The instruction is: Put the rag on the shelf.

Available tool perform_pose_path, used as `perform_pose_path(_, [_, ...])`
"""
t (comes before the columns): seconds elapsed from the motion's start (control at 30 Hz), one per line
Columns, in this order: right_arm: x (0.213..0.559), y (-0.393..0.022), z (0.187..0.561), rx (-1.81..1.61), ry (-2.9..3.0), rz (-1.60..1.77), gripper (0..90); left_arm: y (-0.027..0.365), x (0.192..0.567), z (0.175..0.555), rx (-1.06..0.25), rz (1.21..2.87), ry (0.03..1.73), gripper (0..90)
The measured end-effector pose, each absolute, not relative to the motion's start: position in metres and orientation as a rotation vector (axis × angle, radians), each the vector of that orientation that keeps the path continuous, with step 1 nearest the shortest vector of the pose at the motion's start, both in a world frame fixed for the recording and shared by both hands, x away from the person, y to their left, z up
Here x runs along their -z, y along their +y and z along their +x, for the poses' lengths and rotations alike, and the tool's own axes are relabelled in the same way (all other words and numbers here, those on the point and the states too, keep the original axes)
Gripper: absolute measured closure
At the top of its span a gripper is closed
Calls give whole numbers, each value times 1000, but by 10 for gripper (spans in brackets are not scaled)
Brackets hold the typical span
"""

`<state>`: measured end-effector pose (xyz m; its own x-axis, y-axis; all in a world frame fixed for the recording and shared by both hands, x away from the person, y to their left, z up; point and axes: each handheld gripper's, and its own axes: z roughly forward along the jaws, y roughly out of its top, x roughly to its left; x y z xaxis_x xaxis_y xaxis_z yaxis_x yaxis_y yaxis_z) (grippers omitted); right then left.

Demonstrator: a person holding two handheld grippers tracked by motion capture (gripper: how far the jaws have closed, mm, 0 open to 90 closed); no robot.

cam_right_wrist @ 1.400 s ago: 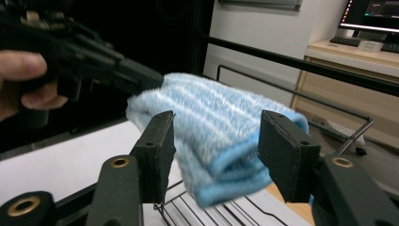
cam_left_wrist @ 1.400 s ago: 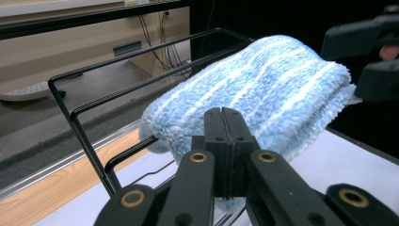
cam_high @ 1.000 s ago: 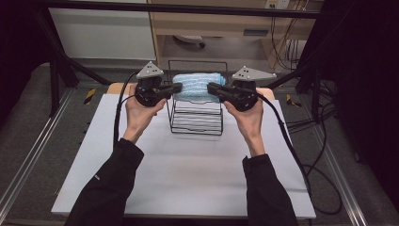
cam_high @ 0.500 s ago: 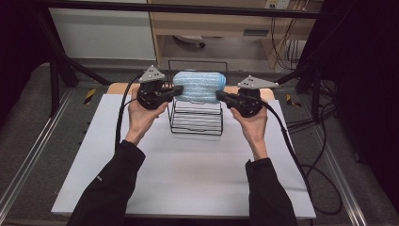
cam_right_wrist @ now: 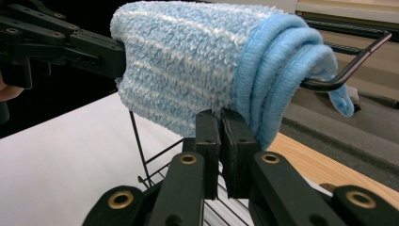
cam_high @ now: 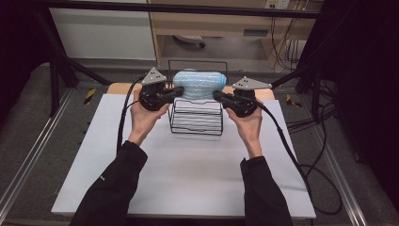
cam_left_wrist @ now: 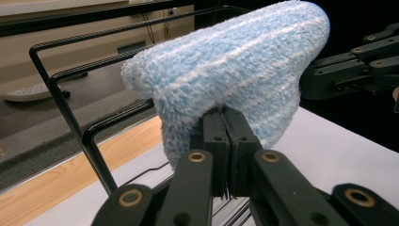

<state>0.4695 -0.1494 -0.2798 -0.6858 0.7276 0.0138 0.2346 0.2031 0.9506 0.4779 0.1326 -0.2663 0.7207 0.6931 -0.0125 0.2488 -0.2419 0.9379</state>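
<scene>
We hold the blue towel point(cam_high: 198, 84) folded over the far top of the wire rack point(cam_high: 196, 118), which stands on the white counter point(cam_high: 188, 174) toward its far edge. Our left gripper point(cam_high: 178, 91) pinches the towel's left end, its fingers point(cam_left_wrist: 214, 141) pressed together on the lower fold. Our right gripper point(cam_high: 217, 96) does the same at the right end, fingers point(cam_right_wrist: 209, 136) closed on the towel's bottom edge. In the right gripper view, a rack wire point(cam_right_wrist: 350, 66) runs just beside the folded layers at the towel's far side.
</scene>
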Motion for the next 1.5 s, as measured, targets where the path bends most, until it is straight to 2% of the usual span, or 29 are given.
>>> perform_pose_path(0.27, [274, -151, 460, -1512, 2032, 859, 820, 135, 261, 471, -501, 1805, 728, 825])
perform_pose_path(0.57, [262, -153, 451, -1534, 2011, 841, 741, 140, 253, 464, -493, 1801, 748, 694])
perform_pose_path(1.03, [248, -162, 441, -1543, 1985, 844, 581, 156, 241, 455, -533, 1800, 781, 486])
perform_pose_path(1.27, [243, -170, 434, -1540, 1982, 862, 464, 167, 249, 449, -537, 1835, 795, 395])
perform_pose_path(1.5, [244, -179, 427, -1534, 1994, 874, 365, 181, 262, 442, -508, 1850, 816, 343])
